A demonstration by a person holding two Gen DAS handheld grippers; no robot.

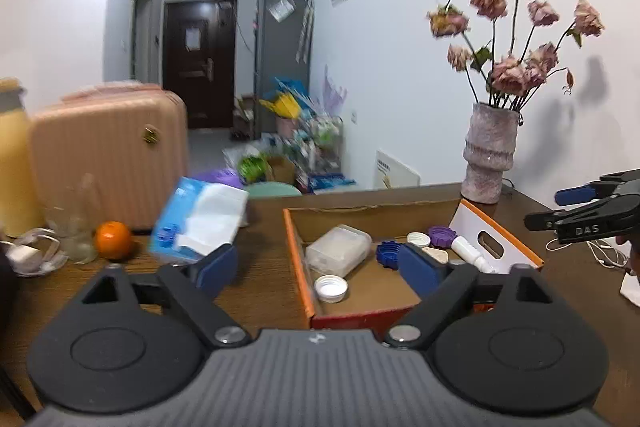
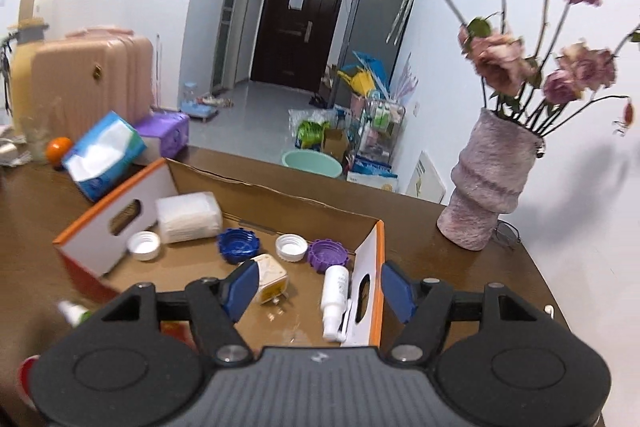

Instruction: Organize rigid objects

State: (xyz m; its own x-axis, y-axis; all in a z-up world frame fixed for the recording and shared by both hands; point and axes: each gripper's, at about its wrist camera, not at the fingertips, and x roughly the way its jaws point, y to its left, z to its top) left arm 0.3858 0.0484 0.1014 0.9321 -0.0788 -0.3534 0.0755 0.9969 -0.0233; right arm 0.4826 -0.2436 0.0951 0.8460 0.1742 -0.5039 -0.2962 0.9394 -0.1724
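An orange-edged cardboard box (image 1: 298,259) (image 2: 280,203) stands open on the brown table. Inside lie a clear plastic case (image 1: 338,253) (image 2: 188,217), a blue cap (image 1: 388,253) (image 2: 238,245), a purple cap (image 1: 442,235) (image 2: 328,254), two white caps (image 1: 331,289) (image 2: 291,247), a white charger plug (image 2: 270,277) and a white spray bottle (image 1: 472,253) (image 2: 334,301). My left gripper (image 1: 320,267) hovers open above the box's near left part, holding nothing. My right gripper (image 2: 318,289) (image 1: 548,207) is open and bare over the box's right wall.
A blue tissue box (image 1: 200,223) (image 2: 104,155) and an orange (image 1: 113,239) lie left of the box. A vase of dried flowers (image 1: 490,155) (image 2: 488,183) stands at the back right. A small spray bottle (image 2: 74,313) lies outside the box. White cables (image 1: 600,255) trail at the right.
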